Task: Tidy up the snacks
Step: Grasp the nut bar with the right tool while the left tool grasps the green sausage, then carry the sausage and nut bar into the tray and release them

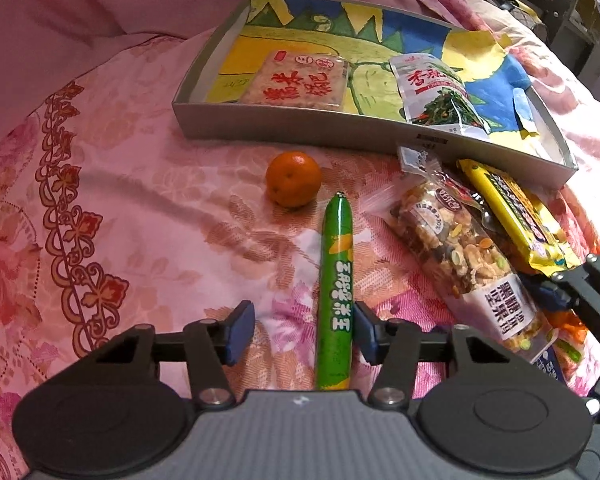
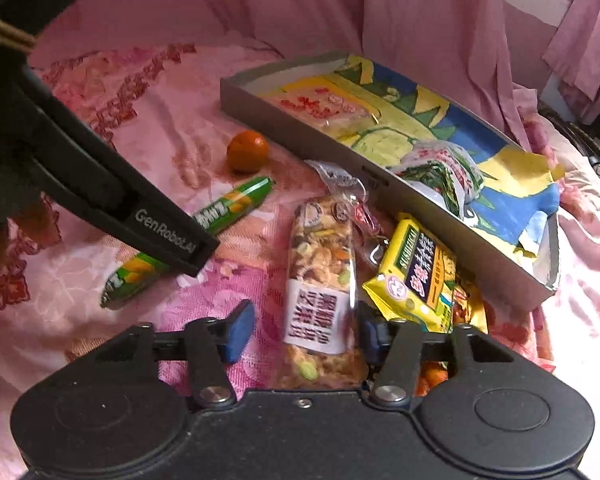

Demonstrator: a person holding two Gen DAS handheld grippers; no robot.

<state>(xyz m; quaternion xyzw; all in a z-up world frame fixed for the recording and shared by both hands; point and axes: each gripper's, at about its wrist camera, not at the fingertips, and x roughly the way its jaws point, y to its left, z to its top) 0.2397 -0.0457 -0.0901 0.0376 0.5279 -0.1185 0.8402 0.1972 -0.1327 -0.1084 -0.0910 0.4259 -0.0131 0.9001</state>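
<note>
- The pink bed sheet (image 1: 140,200) is bare from 9 to 11 o'clock of the left tool (image 1: 303,326), so there is lots of room there.
- The left tool is partly open. One green snack stick (image 1: 336,280) lies between its pads. The right pad touches the stick and the left pad does not.
- One orange (image 1: 293,179) sits at 12 o'clock, just past the stick's tip.
- One grey box (image 1: 300,132) lies farther off at 12 to 1 o'clock, and its near wall faces the orange. It holds two packs: a red-lettered pack (image 1: 300,84) and a green-leaf pack (image 1: 440,92).
- One nut bag (image 1: 460,248) and one yellow pack (image 1: 516,216) crowd against the box at 2 o'clock.
- Only the right view shows the right tool (image 2: 305,330) clearly. It is partly open around the nut bag, and its left pad is off the bag.
</note>
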